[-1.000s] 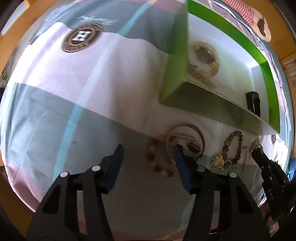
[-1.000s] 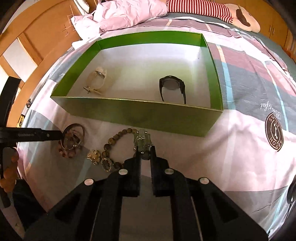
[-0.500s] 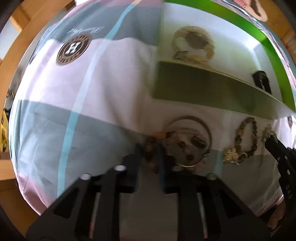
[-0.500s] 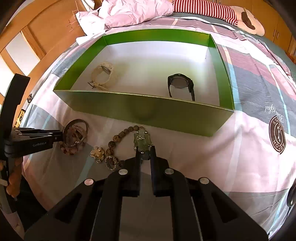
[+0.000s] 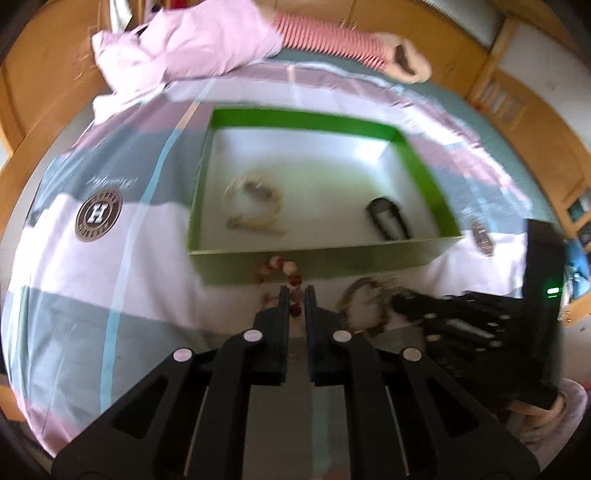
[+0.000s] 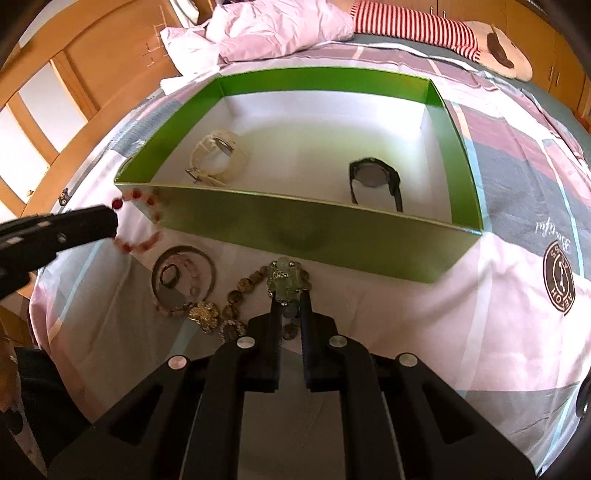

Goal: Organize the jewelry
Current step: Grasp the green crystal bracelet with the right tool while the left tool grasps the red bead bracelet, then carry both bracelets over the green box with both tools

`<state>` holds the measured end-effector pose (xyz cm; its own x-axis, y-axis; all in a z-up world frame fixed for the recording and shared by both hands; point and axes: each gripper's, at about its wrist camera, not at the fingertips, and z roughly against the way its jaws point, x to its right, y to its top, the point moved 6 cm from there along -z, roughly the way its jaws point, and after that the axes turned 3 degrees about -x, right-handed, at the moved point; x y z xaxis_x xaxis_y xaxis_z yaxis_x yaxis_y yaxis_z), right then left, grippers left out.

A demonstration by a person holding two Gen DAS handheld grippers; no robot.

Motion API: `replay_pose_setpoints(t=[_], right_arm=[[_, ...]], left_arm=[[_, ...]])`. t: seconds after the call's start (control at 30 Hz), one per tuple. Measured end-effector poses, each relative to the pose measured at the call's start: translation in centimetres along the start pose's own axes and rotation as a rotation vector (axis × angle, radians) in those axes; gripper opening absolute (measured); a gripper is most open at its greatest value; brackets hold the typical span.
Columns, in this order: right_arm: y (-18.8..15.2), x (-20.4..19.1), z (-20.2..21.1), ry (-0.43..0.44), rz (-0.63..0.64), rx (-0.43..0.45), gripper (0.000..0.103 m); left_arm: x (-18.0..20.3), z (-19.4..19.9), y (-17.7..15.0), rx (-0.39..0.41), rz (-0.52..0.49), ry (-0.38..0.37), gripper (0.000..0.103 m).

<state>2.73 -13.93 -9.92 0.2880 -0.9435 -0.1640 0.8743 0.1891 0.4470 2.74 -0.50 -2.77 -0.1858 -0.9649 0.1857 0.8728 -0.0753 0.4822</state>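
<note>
Left gripper (image 5: 294, 295) jaws pinch a red bead bracelet (image 6: 137, 221) before the green box (image 6: 295, 225); right gripper (image 6: 290, 299) jaws pinch a pale green bracelet (image 6: 286, 278).

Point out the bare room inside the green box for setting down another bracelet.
Inside the green box, the white floor lies bare between the cream watch and the black watch, and along the far wall. The bedspread before the near wall is crowded: the metal bangle, the brown bead bracelet and the pale green bracelet.

We are in a home bedroom: a bed (image 6: 517, 192) with patchwork bedding, a crumpled pink quilt (image 6: 280, 26) (near the headboard), wooden wardrobes (image 6: 107, 62).
</note>
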Motion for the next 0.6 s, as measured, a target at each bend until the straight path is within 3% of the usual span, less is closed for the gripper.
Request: replay_pose_setpoints(t=[0.07,0.3,0.6], right_arm=[[0.1,-0.2,0.2,0.004,0.006,0.017,0.01],[0.6,-0.3,1.0,0.013,0.005,0.042,0.01],[2.6,-0.5,6.0,0.091,-0.008,0.23,0.01]], left_arm=[[0.2,0.1,0.2,0.009,-0.006,-0.017,0.008],[-1.9,-1.3,-0.4,-0.052,0.052,0.043,0.008],[-1.4,2.4,1.2,0.097,0.069,-0.051,0.008]])
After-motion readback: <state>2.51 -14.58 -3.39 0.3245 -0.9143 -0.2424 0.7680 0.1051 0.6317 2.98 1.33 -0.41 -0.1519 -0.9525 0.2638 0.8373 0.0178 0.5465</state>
